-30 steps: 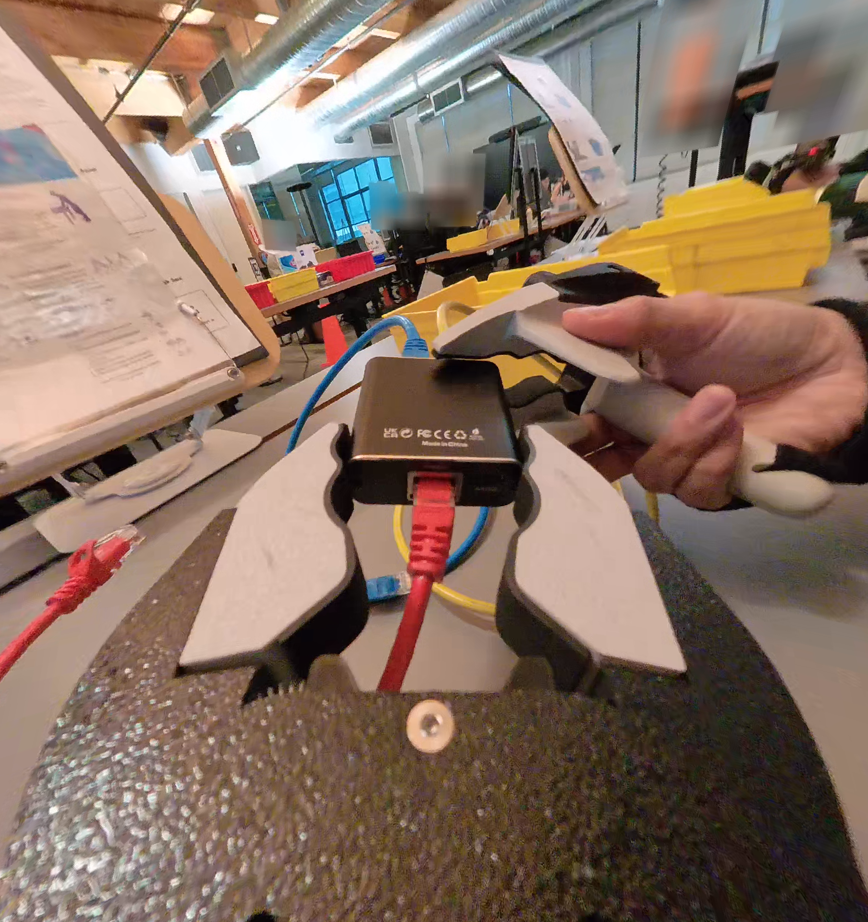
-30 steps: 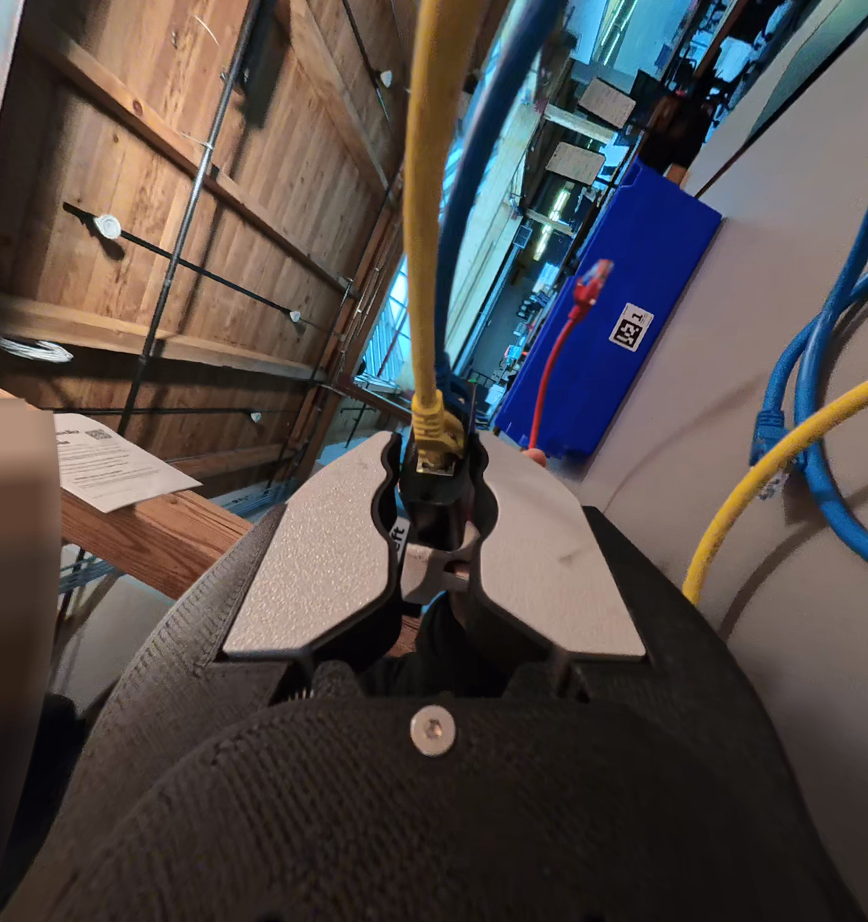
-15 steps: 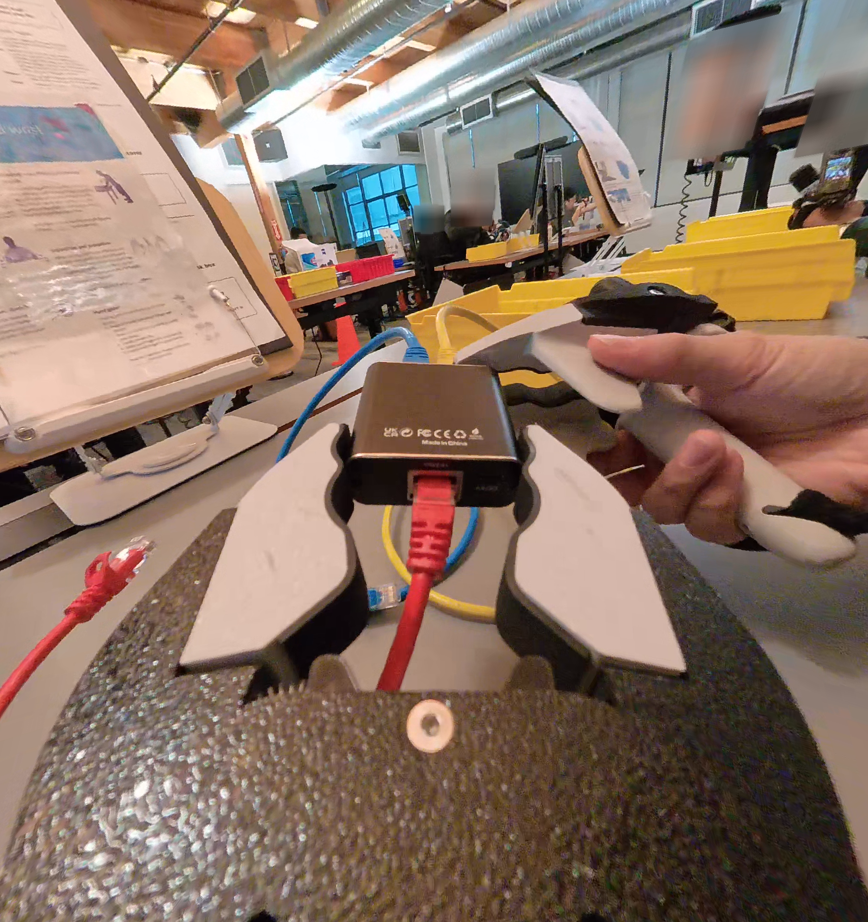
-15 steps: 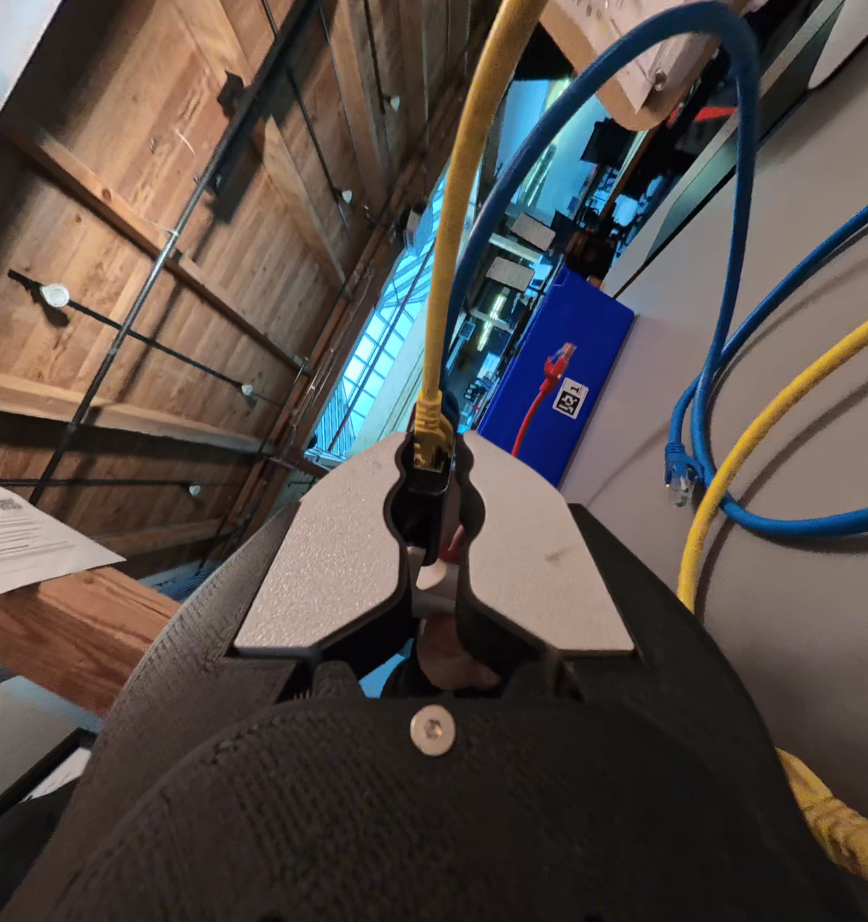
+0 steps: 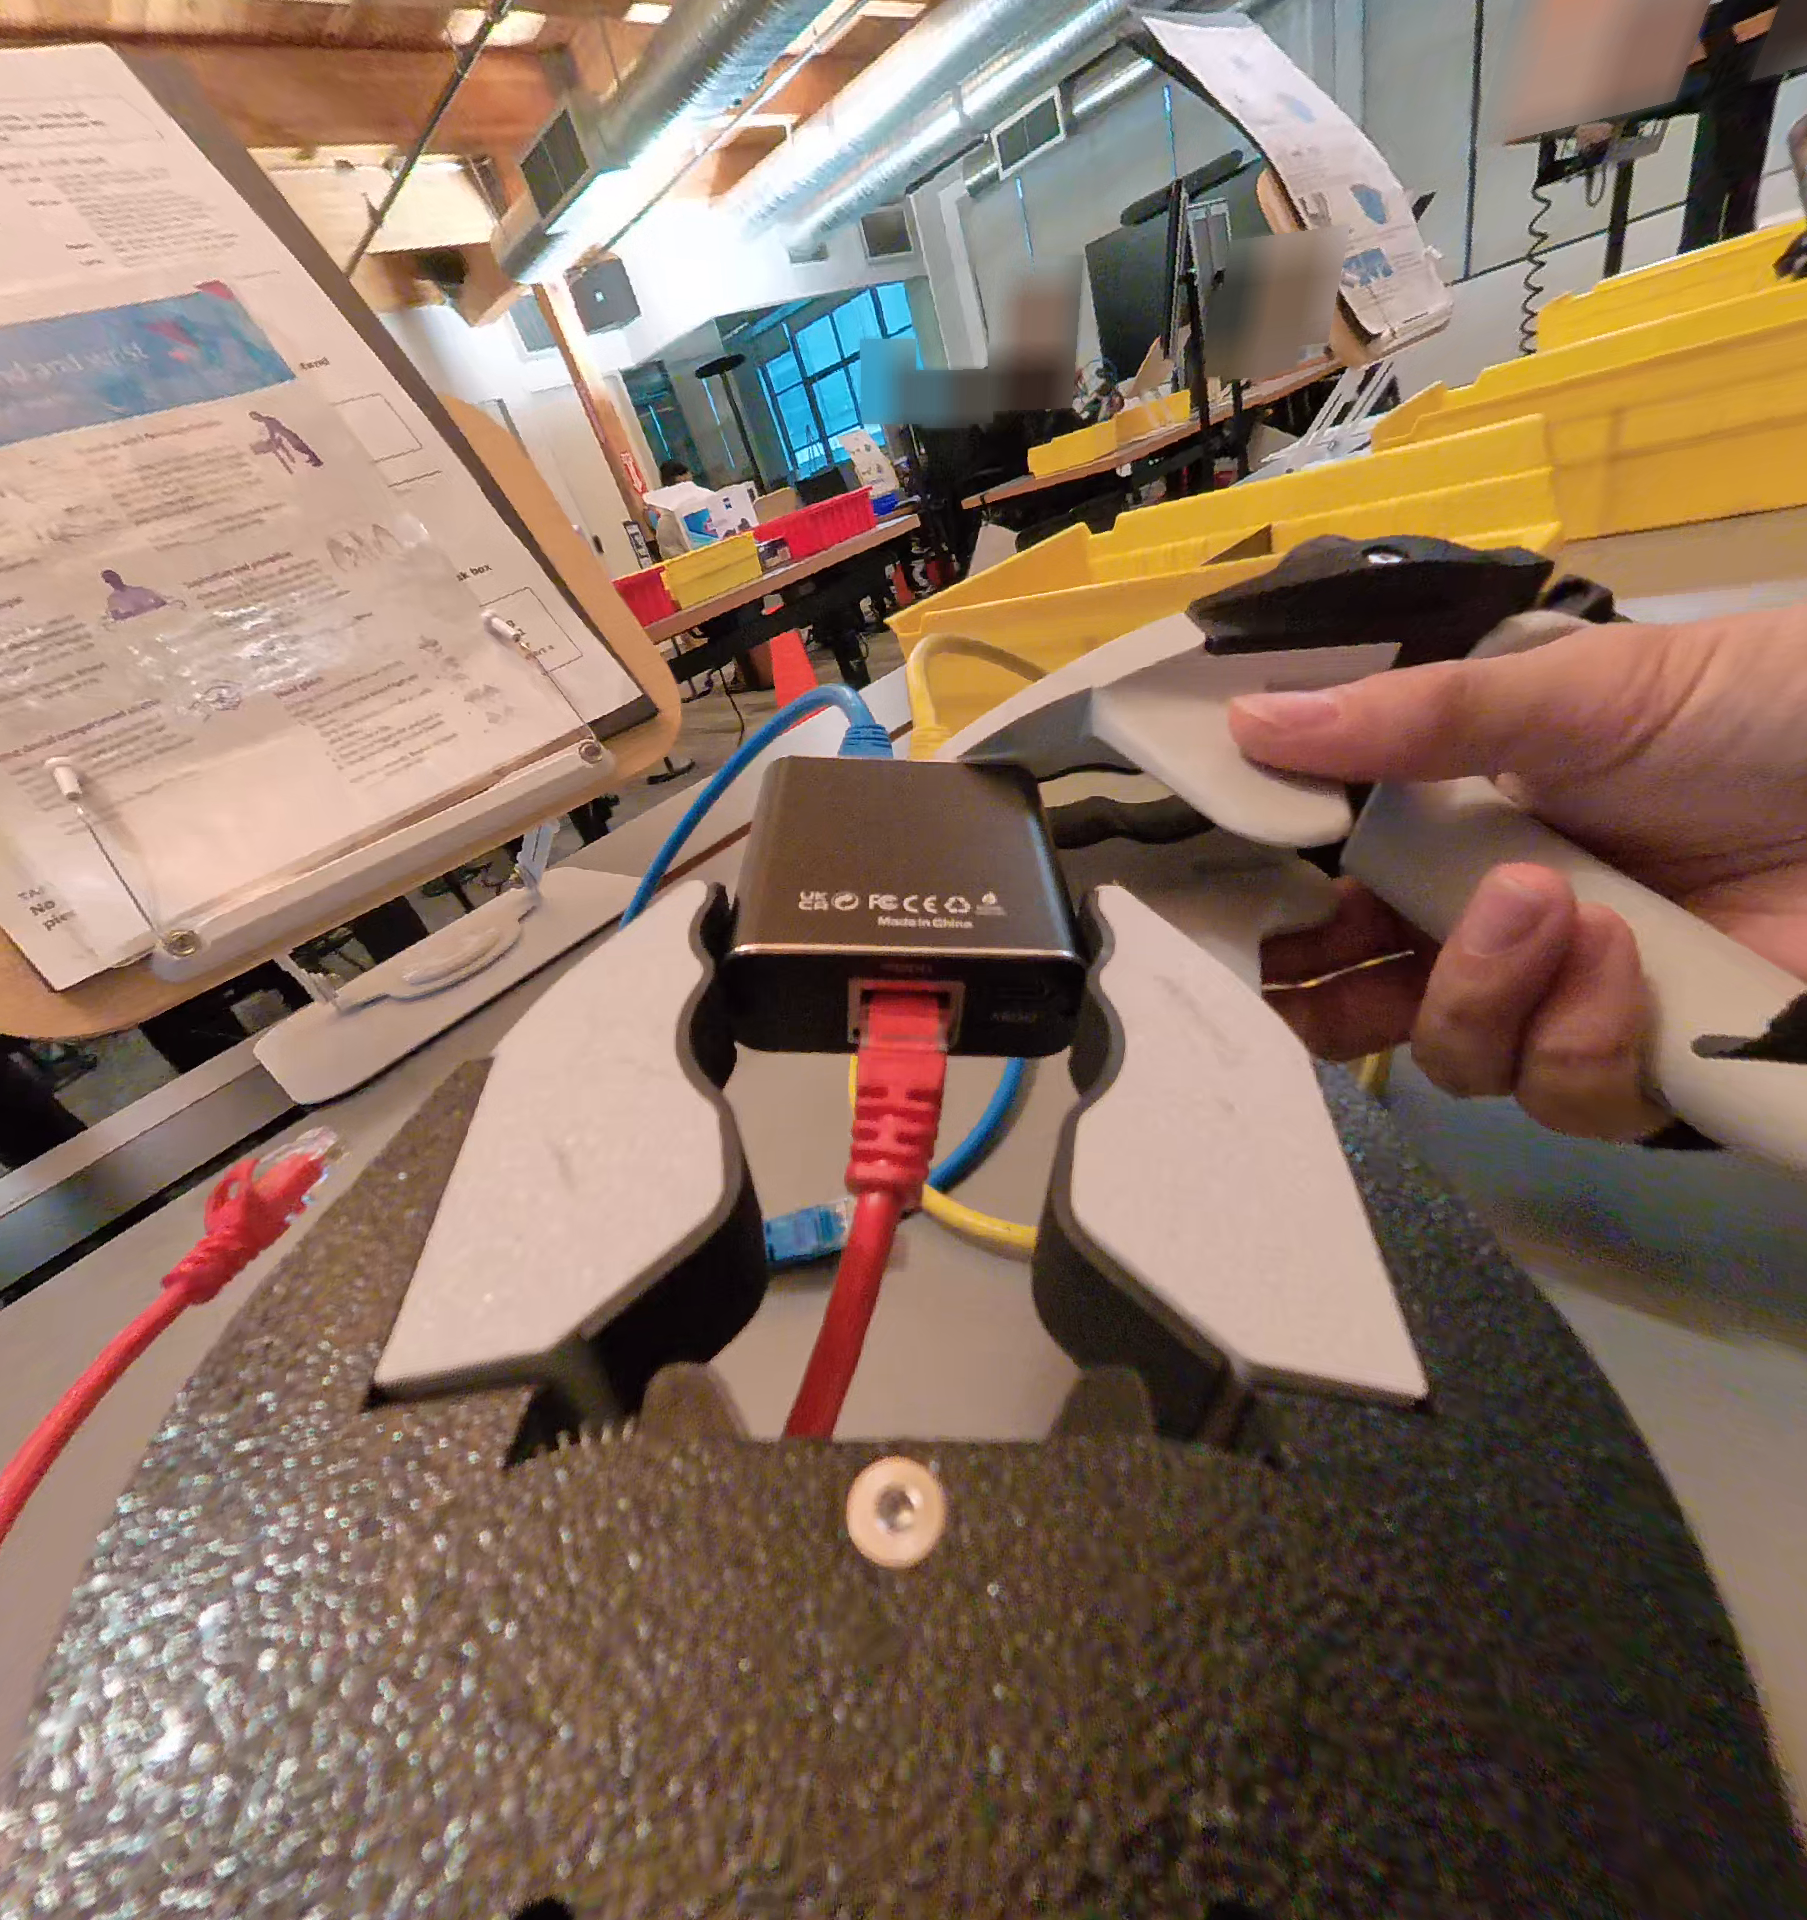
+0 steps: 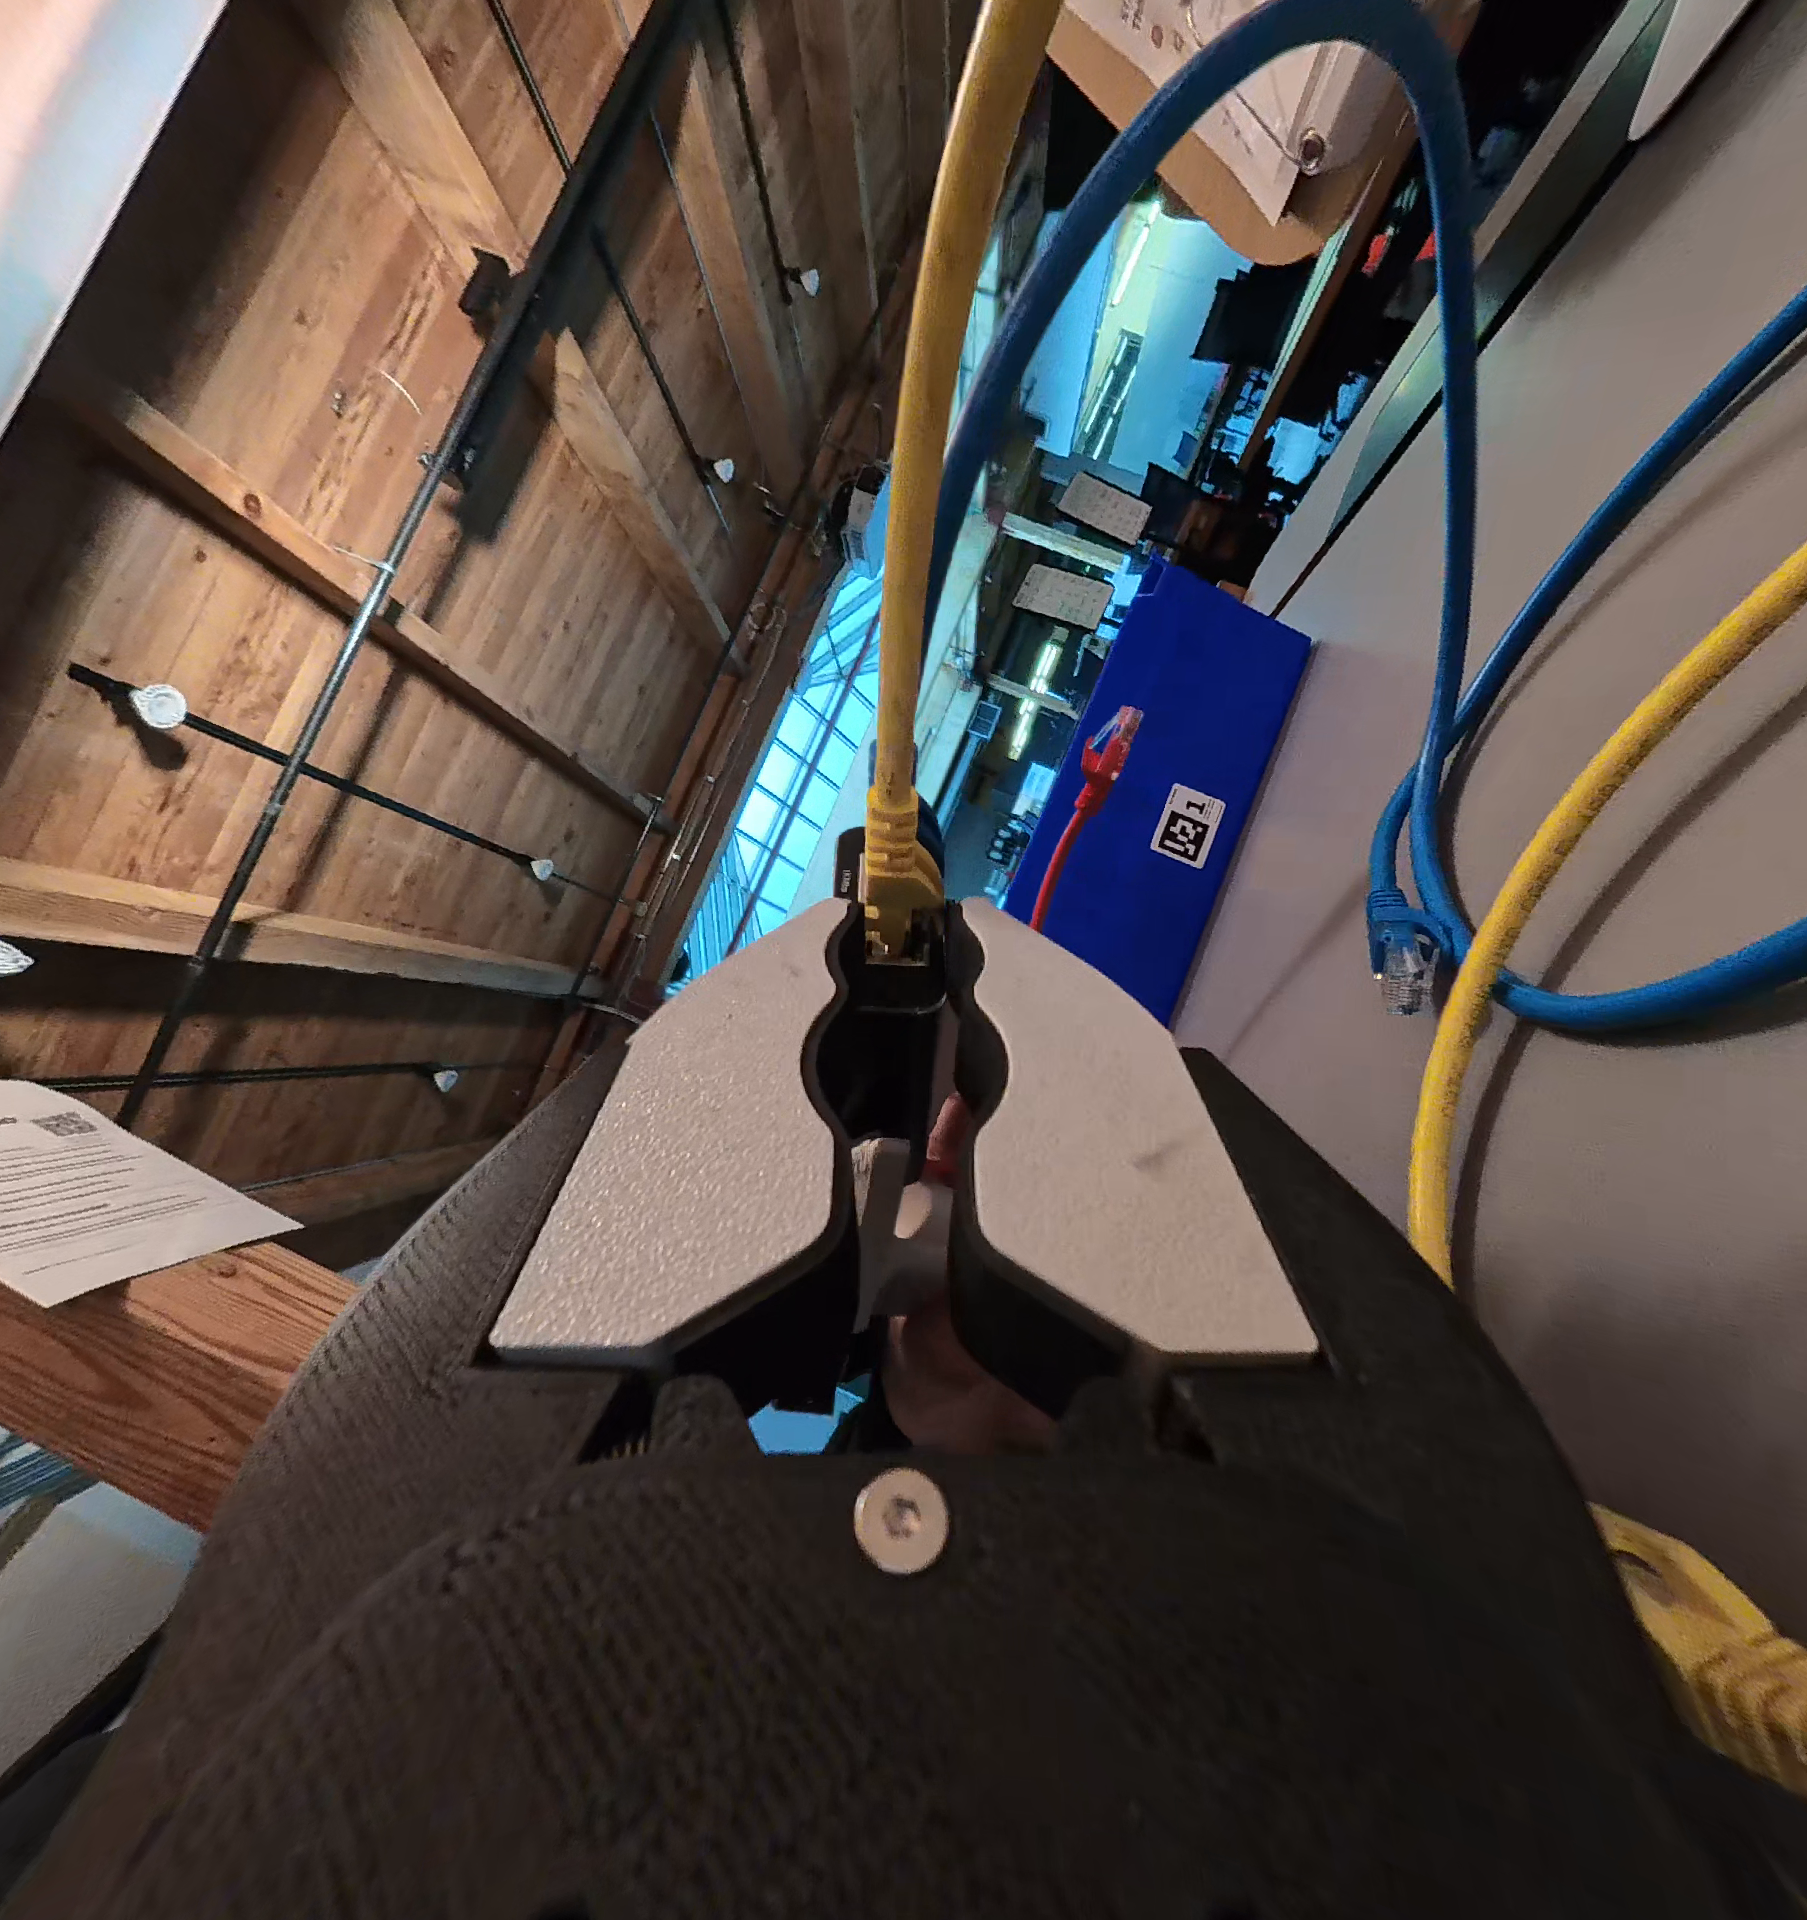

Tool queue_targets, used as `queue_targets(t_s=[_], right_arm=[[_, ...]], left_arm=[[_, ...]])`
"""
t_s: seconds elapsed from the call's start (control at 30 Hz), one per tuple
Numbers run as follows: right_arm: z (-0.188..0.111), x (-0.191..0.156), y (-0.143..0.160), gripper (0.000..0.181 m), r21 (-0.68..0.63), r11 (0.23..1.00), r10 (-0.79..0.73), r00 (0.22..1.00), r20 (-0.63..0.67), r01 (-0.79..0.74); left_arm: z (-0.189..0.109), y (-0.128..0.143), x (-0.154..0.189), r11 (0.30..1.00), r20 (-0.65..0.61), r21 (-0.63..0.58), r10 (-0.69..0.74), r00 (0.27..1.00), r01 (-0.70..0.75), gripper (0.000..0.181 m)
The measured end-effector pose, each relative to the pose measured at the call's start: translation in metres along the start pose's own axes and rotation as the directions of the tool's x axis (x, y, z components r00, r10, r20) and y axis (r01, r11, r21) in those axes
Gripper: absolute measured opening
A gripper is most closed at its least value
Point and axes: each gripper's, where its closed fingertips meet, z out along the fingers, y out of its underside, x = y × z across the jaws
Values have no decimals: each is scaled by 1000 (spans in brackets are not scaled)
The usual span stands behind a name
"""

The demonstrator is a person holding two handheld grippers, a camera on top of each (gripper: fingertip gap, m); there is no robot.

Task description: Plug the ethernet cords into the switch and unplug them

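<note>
My left gripper (image 5: 904, 896) is shut on the sides of the black switch (image 5: 894, 831) and holds it above the table. A red cord (image 5: 894, 1101) is plugged into the switch's near port; its other end (image 5: 265, 1195) lies loose at the left. A blue cord (image 5: 863, 738) enters the far side. My right gripper (image 5: 982, 748), held in a hand, reaches the switch's far side. In the right wrist view the right gripper (image 6: 894, 920) is turned on its side and shut on the yellow cord's plug (image 6: 891, 883), which sits in the switch (image 6: 883, 997).
A document stand (image 5: 255, 582) rises at the left. Yellow bins (image 5: 1398, 520) stand behind. A blue bin (image 6: 1169, 790) sits on the grey table (image 6: 1657, 1143). Loose loops of blue cord (image 6: 1439, 416) and yellow cord (image 6: 1501, 987) lie there, with a free blue plug (image 6: 1403, 956).
The right gripper's jaws have narrowed around the yellow plug at the switch, and its view has swung. The left gripper keeps hold of the switch, slightly lower.
</note>
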Motion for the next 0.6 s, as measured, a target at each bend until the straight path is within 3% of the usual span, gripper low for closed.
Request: queue_targets(t_s=[0.2, 0.3, 0.6], right_arm=[[0, -1, -1, 14, 41, 996, 70, 995, 69, -73], [-1, 4, -5, 14, 57, 998, 24, 1000, 13, -25], [-2, 1, -5, 13, 69, 998, 11, 1000, 12, -12]], left_arm=[[2, 0, 6, 999, -1, -11, 34, 999, -34, 62], [5, 3, 6, 999, 35, -38, 25, 999, -24, 63], [2, -1, -3, 1000, 83, -13, -23, 996, 25, 63]])
